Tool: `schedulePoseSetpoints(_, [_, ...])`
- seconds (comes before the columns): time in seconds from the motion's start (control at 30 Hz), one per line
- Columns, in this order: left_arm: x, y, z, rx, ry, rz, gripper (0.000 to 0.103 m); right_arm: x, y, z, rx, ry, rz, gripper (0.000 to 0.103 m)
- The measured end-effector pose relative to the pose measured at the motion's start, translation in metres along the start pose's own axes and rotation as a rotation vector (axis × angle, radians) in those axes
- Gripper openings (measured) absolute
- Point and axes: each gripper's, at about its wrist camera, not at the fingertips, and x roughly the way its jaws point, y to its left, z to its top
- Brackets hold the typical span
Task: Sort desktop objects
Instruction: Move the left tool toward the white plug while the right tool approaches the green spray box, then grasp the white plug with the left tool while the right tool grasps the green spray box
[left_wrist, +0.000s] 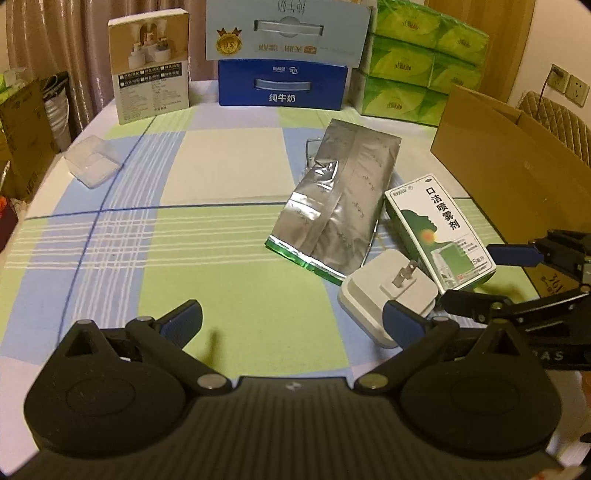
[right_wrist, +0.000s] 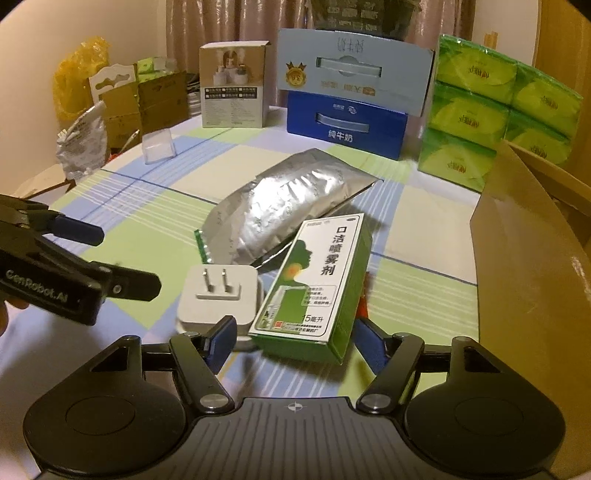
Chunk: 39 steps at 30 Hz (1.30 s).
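Observation:
A green and white spray box (left_wrist: 441, 236) (right_wrist: 314, 288) lies on the checked tablecloth beside a white plug adapter (left_wrist: 384, 299) (right_wrist: 218, 295) and a silver foil bag (left_wrist: 340, 199) (right_wrist: 288, 210). My right gripper (right_wrist: 295, 341) is open, its blue pads either side of the box's near end, not closed on it; it also shows in the left wrist view (left_wrist: 491, 273). My left gripper (left_wrist: 291, 321) is open and empty over the cloth, its right pad by the adapter; it also shows in the right wrist view (right_wrist: 122, 258).
An open cardboard box (left_wrist: 517, 162) (right_wrist: 535, 273) stands at the right. At the back are a blue milk carton (left_wrist: 282, 83), green tissue packs (left_wrist: 417, 70) and a white product box (left_wrist: 151, 66). A clear plastic case (left_wrist: 90, 162) lies at the left.

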Motion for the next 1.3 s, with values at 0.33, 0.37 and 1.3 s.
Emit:
schedulePoseSetpoints(0.33, [0.005, -0.004, -0.002, -0.009, 0.005, -0.023, 0.102, 0.017, -0.010, 0.004, 0.034, 0.019, -0.013, 0.068])
schedulePoseSetpoints(0.37, [0.005, -0.003, -0.002, -0.010, 0.006, -0.025, 0.102, 0.018, -0.010, 0.004, 0.031, 0.023, -0.019, 0.068])
schedulePoseSetpoints(1.3, [0.012, -0.036, -0.004, 0.310, -0.033, -0.149, 0.099, -0.026, -0.021, -0.027, 0.192, 0.110, -0.034, 0.067])
